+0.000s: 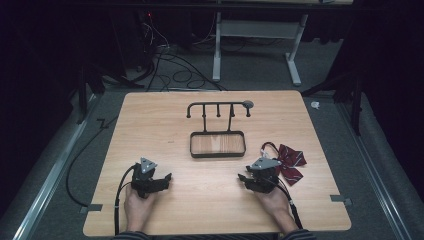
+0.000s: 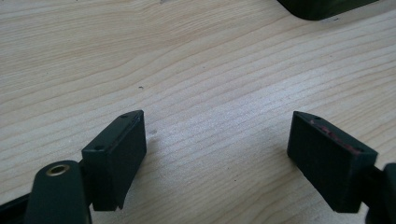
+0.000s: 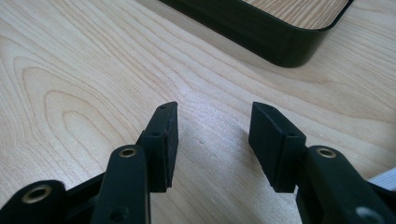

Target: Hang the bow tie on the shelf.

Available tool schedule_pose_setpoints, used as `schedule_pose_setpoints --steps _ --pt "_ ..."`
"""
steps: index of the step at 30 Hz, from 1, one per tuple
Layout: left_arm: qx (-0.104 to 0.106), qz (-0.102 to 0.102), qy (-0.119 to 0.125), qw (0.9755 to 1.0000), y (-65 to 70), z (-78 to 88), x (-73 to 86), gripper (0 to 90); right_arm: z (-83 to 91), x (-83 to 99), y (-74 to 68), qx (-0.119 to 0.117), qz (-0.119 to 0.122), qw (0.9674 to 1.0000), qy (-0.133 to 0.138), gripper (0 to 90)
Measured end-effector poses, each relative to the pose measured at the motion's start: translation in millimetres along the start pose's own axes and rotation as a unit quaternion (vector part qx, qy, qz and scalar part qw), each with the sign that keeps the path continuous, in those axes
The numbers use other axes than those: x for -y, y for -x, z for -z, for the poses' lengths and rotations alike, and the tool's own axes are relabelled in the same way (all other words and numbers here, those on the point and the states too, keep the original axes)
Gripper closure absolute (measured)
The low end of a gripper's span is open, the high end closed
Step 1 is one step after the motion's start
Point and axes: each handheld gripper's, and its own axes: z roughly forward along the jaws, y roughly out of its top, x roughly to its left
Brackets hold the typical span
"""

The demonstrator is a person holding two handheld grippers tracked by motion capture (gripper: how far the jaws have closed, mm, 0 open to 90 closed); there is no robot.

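Left gripper (image 1: 166,178) jaws spread, right gripper (image 1: 241,179) jaws parted, seemingly a bow tie (image 1: 290,161) beside it

Bare table (image 1: 165,125) wood lies open along the left edge and between both hands. Mid-table, a black tray (image 1: 217,145) with its hook rack (image 1: 218,109) blocks passage; a bow tie (image 1: 290,161), apparently, crowds the right edge.
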Motion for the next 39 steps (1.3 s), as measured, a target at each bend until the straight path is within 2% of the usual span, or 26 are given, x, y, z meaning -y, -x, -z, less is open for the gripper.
schedule_pose_setpoints --steps 15,20,27,31,39 --pt "0.0 0.0 0.0 1.0 -0.1 0.0 -0.1 20.1 0.2 -0.1 0.2 0.0 0.0 1.0 -0.001 54.1" --pt "0.0 -0.001 -0.001 1.0 -0.2 0.1 -0.1 20.1 -0.1 -0.3 0.3 0.006 -0.005 1.0 -0.003 50.2" --pt "0.0 -0.001 -0.001 1.0 -0.2 0.1 -0.1 20.1 0.9 -0.6 0.7 0.01 -0.013 0.9999 -0.005 54.0" --pt "0.0 -0.001 -0.001 1.0 -0.3 0.1 -0.1 20.1 3.9 -0.2 1.9 0.008 -0.019 0.9998 0.002 55.8" --pt "0.0 -0.001 -0.001 1.0 -0.2 0.1 -0.1 20.1 21.4 -1.5 6.6 0.01 -0.029 0.9992 0.026 60.1"
